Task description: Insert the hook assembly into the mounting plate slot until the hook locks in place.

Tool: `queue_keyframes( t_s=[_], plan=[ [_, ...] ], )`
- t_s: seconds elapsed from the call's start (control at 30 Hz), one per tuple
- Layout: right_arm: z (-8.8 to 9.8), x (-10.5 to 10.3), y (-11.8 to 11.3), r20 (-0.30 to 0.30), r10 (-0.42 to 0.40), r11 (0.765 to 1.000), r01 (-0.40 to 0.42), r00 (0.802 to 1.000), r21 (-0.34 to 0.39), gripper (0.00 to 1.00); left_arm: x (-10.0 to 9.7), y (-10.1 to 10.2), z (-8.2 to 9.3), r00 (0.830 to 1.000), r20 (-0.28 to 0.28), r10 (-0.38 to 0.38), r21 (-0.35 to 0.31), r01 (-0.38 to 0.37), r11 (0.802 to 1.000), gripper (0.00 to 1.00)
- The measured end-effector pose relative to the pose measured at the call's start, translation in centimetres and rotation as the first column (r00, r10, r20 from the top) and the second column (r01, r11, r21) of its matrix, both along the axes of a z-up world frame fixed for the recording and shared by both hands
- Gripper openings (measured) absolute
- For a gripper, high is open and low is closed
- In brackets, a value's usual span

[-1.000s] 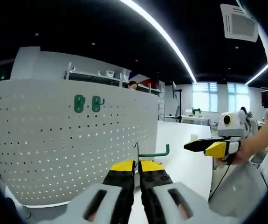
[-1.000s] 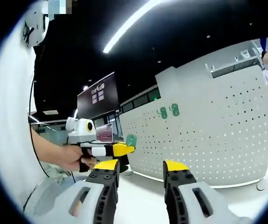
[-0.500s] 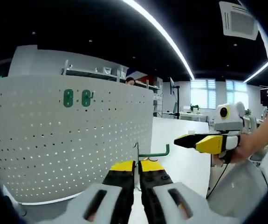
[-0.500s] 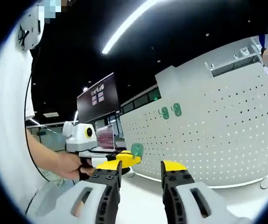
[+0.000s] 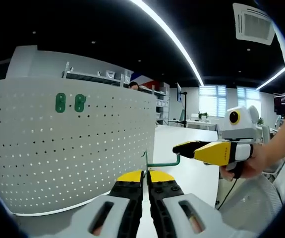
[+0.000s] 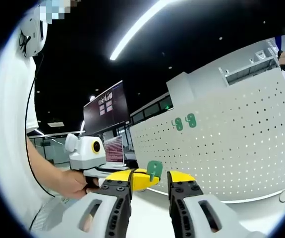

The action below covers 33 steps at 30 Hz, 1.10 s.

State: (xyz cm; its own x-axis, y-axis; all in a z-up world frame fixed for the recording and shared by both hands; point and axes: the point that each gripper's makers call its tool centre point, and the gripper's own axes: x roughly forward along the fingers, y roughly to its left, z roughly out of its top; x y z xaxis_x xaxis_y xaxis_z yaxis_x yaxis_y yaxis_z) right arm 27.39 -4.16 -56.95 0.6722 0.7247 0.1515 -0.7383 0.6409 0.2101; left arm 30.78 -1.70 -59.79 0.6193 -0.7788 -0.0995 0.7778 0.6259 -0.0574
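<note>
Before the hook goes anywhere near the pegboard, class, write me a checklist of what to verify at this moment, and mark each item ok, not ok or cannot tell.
1. Left gripper shut on the green hook: ok, the jaws are closed on its upright stem.
2. Hook's plate visible: ok, the green plate shows at the left gripper's tip in the right gripper view.
3. Right gripper free to help: ok, jaws open and holding nothing.
4. White pegboard in sight: ok, with two green hooks already mounted high up.
5. Hook seated in a hole: not ok, it is held apart from the board.
6. Which hole is the target: cannot tell.
</note>
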Motion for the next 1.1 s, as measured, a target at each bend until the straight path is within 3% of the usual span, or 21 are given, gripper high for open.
queue_keyframes(
  t_s=[0.27, 0.6, 0.8, 1.1],
  plan=[
    [0.5, 0.7, 0.1, -0.011, 0.000, 0.999, 0.001, 1.000, 0.043, 0.20, -0.5, -1.1, 0.5, 0.999, 0.030, -0.016, 0.010, 0.015, 1.000, 0.02],
    [0.4, 1.2, 1.0, -0.031, 0.006, 0.999, -0.005, 1.000, 0.042, 0.14, -0.9, -1.8, 1.6, 0.998, 0.060, -0.016, 0.002, 0.015, 1.000, 0.02],
    [0.5, 1.3, 0.5, -0.062, -0.033, 0.997, 0.037, 0.998, 0.075, 0.07, -1.1, -1.8, 1.9, 0.996, 0.083, -0.022, 0.001, 0.022, 1.000, 0.02],
    [0.0, 1.6, 0.6, -0.095, -0.066, 0.995, 0.073, 0.993, 0.070, 0.03, -1.2, -1.8, 1.4, 0.995, 0.100, -0.018, 0.053, 0.013, 0.998, 0.01]
  ],
)
